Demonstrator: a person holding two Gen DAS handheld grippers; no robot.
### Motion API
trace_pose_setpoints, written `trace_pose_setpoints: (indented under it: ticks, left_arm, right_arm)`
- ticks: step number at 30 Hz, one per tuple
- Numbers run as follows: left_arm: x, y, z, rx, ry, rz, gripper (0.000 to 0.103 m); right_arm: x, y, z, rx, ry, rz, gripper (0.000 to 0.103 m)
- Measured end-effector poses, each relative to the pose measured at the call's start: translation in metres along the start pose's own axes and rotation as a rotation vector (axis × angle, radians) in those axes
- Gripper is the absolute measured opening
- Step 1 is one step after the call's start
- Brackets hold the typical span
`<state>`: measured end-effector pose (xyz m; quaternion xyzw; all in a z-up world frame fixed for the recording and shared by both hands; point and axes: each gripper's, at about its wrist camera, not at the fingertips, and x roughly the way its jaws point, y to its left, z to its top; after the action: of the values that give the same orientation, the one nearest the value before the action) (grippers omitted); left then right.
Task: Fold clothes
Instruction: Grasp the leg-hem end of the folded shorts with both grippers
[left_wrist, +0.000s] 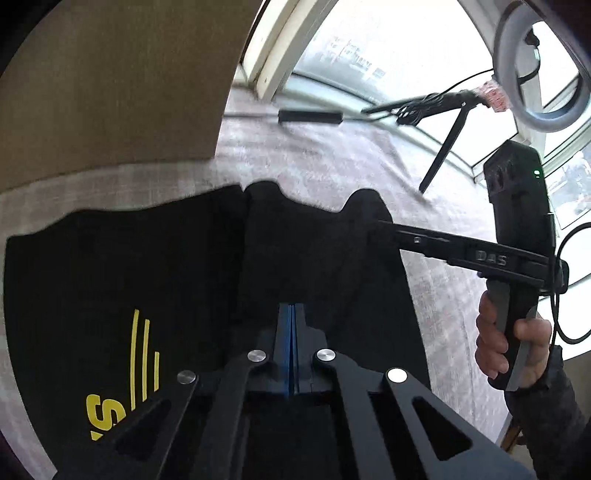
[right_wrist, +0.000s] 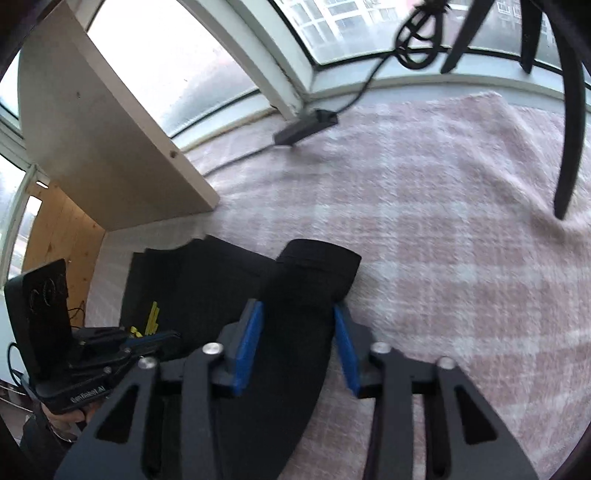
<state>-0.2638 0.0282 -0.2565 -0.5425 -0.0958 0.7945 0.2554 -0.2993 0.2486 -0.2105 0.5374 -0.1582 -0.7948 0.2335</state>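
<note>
One black garment (left_wrist: 184, 280), two hand-held grippers (left_wrist: 291, 325)

garment (left_wrist: 184, 280) on blanket (left_wrist: 332, 162), board (left_wrist: 110, 92) behind, tripod (left_wrist: 443, 155) far right

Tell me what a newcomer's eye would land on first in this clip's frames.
Most striking is the black T-shirt spread on the pink checked blanket, its yellow print glaring at lower left of the left view. Next, the right hand-held gripper stands open with its blue pads either side of the sleeve. The left hand-held gripper is closed over the cloth.
</note>
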Motion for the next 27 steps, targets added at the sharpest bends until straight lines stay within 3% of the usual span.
trace_pose_setpoints:
  ticks: [3, 7, 10, 15, 19, 22, 24, 25, 27]
  left_arm:
    - [-0.017, 0.000, -0.005, 0.007, -0.056, -0.011, 0.000]
    - [-0.045, 0.009, -0.012, 0.006, -0.129, -0.011, 0.000]
    - [-0.044, 0.019, -0.005, -0.012, -0.100, 0.023, 0.000]
    - [-0.029, 0.020, 0.001, -0.002, -0.050, 0.049, 0.018]
    - [-0.008, 0.012, 0.008, 0.033, -0.006, 0.078, 0.021]
    - [0.003, 0.009, 0.010, 0.032, 0.006, 0.076, 0.020]
    - [0.006, 0.008, 0.010, 0.026, 0.005, 0.047, 0.014]
    - [0.007, 0.008, 0.010, 0.023, 0.001, 0.037, 0.000]
    - [0.005, 0.004, 0.009, 0.032, -0.023, 0.034, 0.000]
  right_arm:
    - [-0.004, 0.005, 0.003, -0.018, -0.024, 0.007, 0.007]
    - [-0.014, 0.017, 0.007, -0.052, -0.057, 0.009, 0.006]
    - [-0.013, 0.028, 0.008, -0.094, -0.051, -0.044, 0.006]
    - [-0.013, 0.028, 0.004, -0.087, -0.043, -0.059, 0.006]
    - [-0.011, 0.023, 0.002, -0.082, -0.038, -0.066, 0.006]
    - [-0.009, 0.019, 0.000, -0.072, -0.037, -0.063, 0.006]
    - [-0.008, 0.017, -0.001, -0.070, -0.035, -0.063, 0.006]
    - [-0.007, 0.017, -0.002, -0.071, -0.035, -0.065, 0.006]
    - [-0.007, 0.016, -0.002, -0.068, -0.036, -0.068, 0.006]
